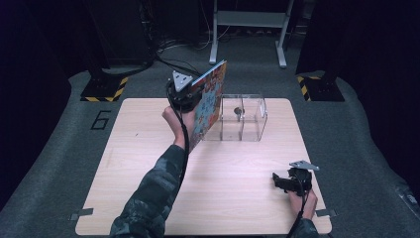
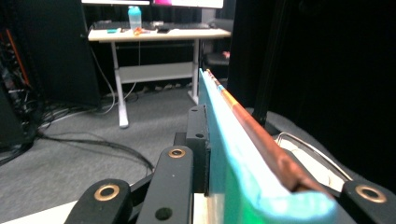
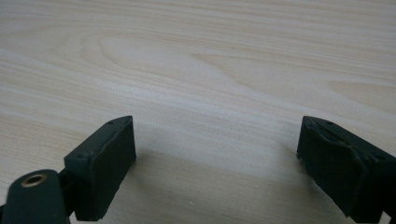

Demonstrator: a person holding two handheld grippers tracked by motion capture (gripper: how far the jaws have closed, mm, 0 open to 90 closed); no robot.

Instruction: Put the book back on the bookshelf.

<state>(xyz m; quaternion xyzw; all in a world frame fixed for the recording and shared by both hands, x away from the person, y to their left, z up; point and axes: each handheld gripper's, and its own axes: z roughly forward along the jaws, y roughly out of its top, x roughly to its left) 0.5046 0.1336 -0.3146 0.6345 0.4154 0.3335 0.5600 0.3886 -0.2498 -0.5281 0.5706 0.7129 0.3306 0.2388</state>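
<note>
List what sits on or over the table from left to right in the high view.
Left gripper holding the colourful book → clear plastic box → right gripper, jaws open, resting on the table.

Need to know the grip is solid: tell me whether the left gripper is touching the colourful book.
Touching. The left gripper view shows the left gripper's jaws clamped on the book.

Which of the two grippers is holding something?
The left gripper, raised beside the clear box, clamps a colourful book; the right gripper rests open near the table's edge.
</note>
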